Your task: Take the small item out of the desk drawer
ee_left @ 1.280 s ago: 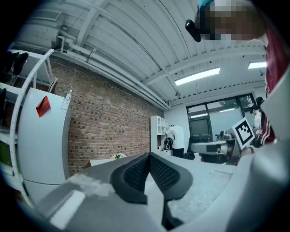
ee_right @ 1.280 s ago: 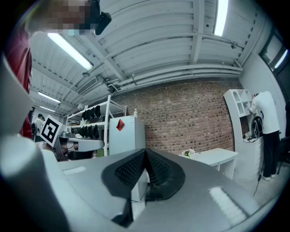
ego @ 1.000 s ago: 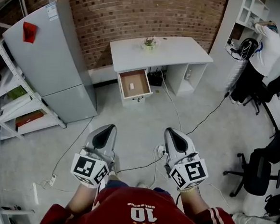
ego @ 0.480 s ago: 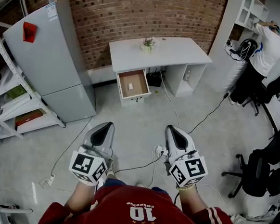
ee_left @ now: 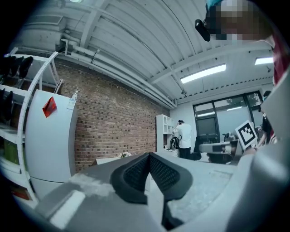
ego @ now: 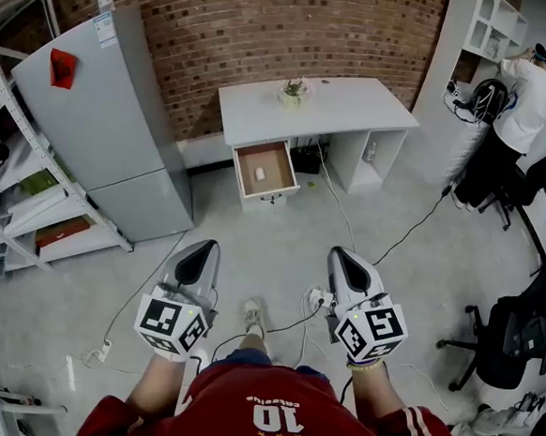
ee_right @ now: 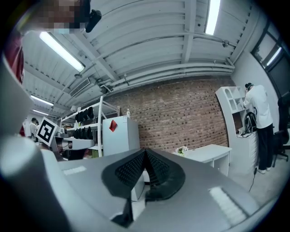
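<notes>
The desk drawer (ego: 279,165) already stands open with the small item (ego: 260,173) untouched inside, well apart from the left gripper (ego: 205,249) and right gripper (ego: 339,256), both clenched on nothing.

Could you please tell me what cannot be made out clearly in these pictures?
- Small item in the open drawer, head view: a pale speck, too small to identify.
- Drawer's inside, both gripper views: blocked by the shut left tongs and right tongs.
- Object on the desk, head view: too small to tell, perhaps a plant.
</notes>
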